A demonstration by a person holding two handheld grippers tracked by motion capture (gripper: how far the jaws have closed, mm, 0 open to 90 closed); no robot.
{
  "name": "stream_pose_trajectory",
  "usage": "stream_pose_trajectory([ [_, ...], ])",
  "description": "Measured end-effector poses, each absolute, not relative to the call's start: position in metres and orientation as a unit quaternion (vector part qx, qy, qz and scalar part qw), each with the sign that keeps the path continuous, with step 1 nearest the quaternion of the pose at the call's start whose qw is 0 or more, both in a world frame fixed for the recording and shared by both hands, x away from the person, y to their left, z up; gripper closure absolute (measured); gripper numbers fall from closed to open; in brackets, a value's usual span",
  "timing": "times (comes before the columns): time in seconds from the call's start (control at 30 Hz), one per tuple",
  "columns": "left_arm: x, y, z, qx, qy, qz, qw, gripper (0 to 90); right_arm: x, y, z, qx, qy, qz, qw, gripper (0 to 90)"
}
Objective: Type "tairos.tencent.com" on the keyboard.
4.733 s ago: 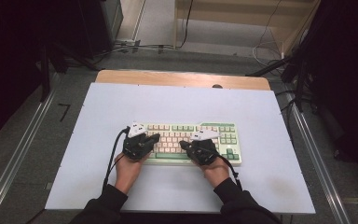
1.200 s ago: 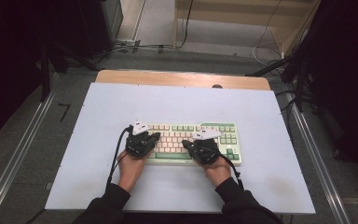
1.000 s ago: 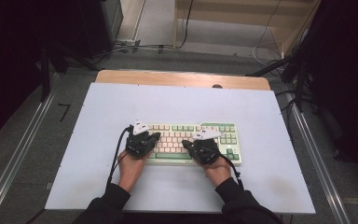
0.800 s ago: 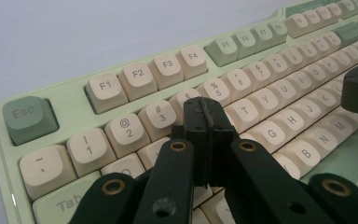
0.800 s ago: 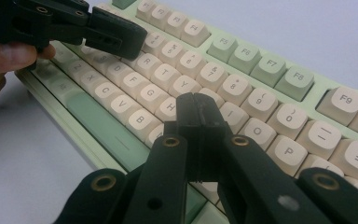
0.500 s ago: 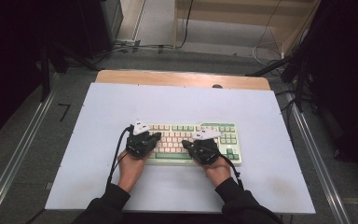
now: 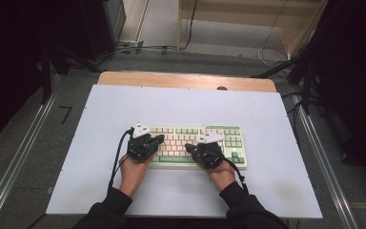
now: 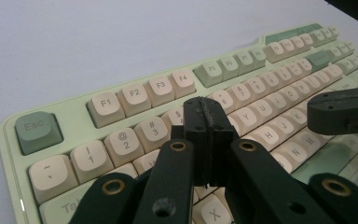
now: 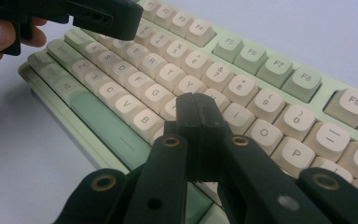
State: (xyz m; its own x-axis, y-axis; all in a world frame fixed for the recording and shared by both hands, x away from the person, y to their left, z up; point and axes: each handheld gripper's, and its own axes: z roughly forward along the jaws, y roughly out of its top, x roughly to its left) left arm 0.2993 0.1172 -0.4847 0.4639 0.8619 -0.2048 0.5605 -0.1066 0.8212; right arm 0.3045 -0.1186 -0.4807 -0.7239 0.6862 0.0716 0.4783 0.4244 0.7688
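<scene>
A pale green keyboard (image 7: 219, 131) with cream and green keys lies on the white table. My left gripper (image 7: 156, 139) hovers over the keyboard's left half, jaws pressed together with nothing between them. Its closed tip (image 8: 206, 108) sits above the number row, near the 4 key. My right gripper (image 7: 189, 153) rests over the middle keys, also shut and empty. Its tip (image 9: 196, 103) points at the keys around J and K. The other gripper (image 9: 103, 17) shows at the top left of the right gripper view, and the right one (image 8: 342, 112) at the right edge of the left gripper view.
The white tabletop (image 7: 124, 105) has a wooden strip (image 7: 186, 80) along its far edge. Metal rails (image 7: 24, 152) run along both sides. Cables (image 7: 116, 164) trail from the grippers toward the person's sleeves.
</scene>
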Motion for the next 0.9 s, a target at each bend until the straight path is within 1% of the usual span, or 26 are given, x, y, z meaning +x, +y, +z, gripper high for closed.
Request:
stream_pose_trajectory([
  [0.9, 0.299, 0.117, -0.485, 0.726, 0.488, 0.161, 0.457, 90.0, 0.301, -0.105, -0.489, 0.333, 0.847, 0.397, 0.116, 88.0],
])
